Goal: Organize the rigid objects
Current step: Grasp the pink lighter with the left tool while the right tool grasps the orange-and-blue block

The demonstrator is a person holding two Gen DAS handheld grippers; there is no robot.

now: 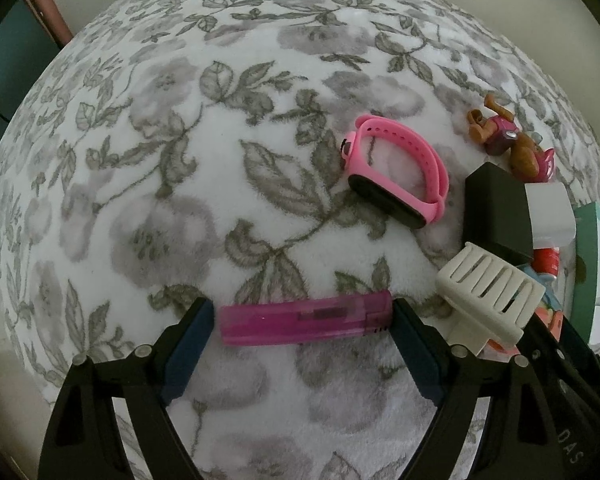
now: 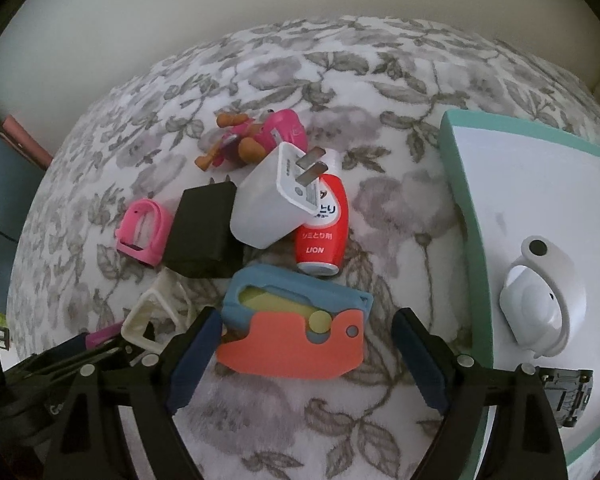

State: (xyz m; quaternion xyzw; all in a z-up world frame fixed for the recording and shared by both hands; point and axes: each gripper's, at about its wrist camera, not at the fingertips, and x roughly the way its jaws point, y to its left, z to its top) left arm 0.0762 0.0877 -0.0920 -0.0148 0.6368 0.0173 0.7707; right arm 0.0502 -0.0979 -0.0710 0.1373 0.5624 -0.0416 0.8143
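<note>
A translucent pink lighter [image 1: 304, 320] lies crosswise on the floral blanket. My left gripper [image 1: 302, 306] is shut on it end to end, one pad against each end. In the right wrist view a blue and coral plastic gadget [image 2: 296, 344] lies between the jaws of my right gripper [image 2: 306, 316]. The left pad touches its left edge; the right pad stands clear of it, so this gripper is open. The same lighter [image 2: 102, 336] peeks out at the lower left of that view, beside a cream comb guard [image 2: 156, 312].
Behind the gadget lie a red LION bottle [image 2: 322, 236], a white charger [image 2: 268, 204], a black charger [image 2: 204, 232], a pink wristband [image 2: 140, 236] and a brown and pink toy figure [image 2: 252, 140]. A teal-rimmed white tray [image 2: 472, 240] at the right holds a white case [image 2: 540, 308].
</note>
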